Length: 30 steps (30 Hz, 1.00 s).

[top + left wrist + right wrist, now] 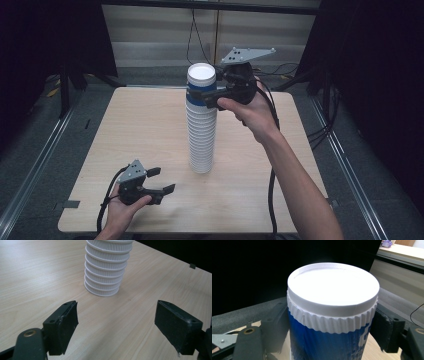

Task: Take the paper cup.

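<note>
A tall stack of white paper cups (202, 127) stands upside down near the middle of the pale wooden surface (150, 125), its ribbed rims layered one over the other down to the board. The topmost cup (201, 85) carries a blue printed band below its white bottom, which faces up. My right hand-held gripper (204, 95) reaches in from the right at the top of the stack, and its two black jaws sit on either side of that blue cup, just under its white rim; in the right gripper view (329, 325) the pads lie against the cup's wall left and right, so I have it clamped. My right hand (252, 112) is raised well above the surface to keep the tool at that height. My left hand-held gripper (161, 180) rests low at the near left part of the surface, well apart from the stack, with its jaws spread wide and nothing between them; in the left gripper view (115, 322) I see bare wood between the pads and the foot of the stack beyond.
</note>
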{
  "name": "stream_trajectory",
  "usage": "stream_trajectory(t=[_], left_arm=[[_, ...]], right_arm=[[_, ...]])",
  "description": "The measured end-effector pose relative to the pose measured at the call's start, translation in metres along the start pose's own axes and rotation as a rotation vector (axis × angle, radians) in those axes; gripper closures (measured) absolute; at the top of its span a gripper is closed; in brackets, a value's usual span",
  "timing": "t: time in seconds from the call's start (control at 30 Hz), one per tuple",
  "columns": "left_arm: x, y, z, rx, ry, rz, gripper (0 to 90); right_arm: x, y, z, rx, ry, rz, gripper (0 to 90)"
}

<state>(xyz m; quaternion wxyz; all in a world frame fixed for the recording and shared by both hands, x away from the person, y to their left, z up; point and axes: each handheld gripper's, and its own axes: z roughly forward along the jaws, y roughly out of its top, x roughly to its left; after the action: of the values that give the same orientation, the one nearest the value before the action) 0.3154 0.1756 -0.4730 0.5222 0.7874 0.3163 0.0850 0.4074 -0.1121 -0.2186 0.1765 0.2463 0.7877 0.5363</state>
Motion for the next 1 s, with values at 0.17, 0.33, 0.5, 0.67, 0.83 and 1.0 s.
stream_trajectory(t=[0.17, 0.33, 0.5, 0.67, 0.83, 1.0], left_arm=[[0.000, 0.000, 0.001, 0.000, -0.002, 0.000, 18.6], [0.000, 0.000, 0.001, 0.003, 0.002, 0.004, 18.9], [0.000, 0.000, 0.001, 0.005, -0.001, 0.005, 19.1], [0.000, 0.000, 0.001, 0.006, -0.001, 0.003, 19.1], [0.000, 0.000, 0.001, 0.010, 0.008, 0.001, 20.4], [0.000, 0.000, 0.001, 0.008, 0.004, 0.000, 20.7]], right_arm=[[0.000, 0.001, 0.000, 0.006, -0.001, -0.001, 24.1], [-0.001, 0.004, -0.002, -0.020, 0.005, 0.006, 24.3], [-0.002, 0.007, -0.006, -0.037, 0.004, 0.007, 24.4], [-0.001, 0.014, -0.009, -0.064, -0.001, 0.006, 24.8], [-0.001, 0.019, -0.010, -0.084, 0.001, 0.011, 25.0], [-0.002, 0.023, -0.011, -0.097, 0.005, 0.021, 25.1]])
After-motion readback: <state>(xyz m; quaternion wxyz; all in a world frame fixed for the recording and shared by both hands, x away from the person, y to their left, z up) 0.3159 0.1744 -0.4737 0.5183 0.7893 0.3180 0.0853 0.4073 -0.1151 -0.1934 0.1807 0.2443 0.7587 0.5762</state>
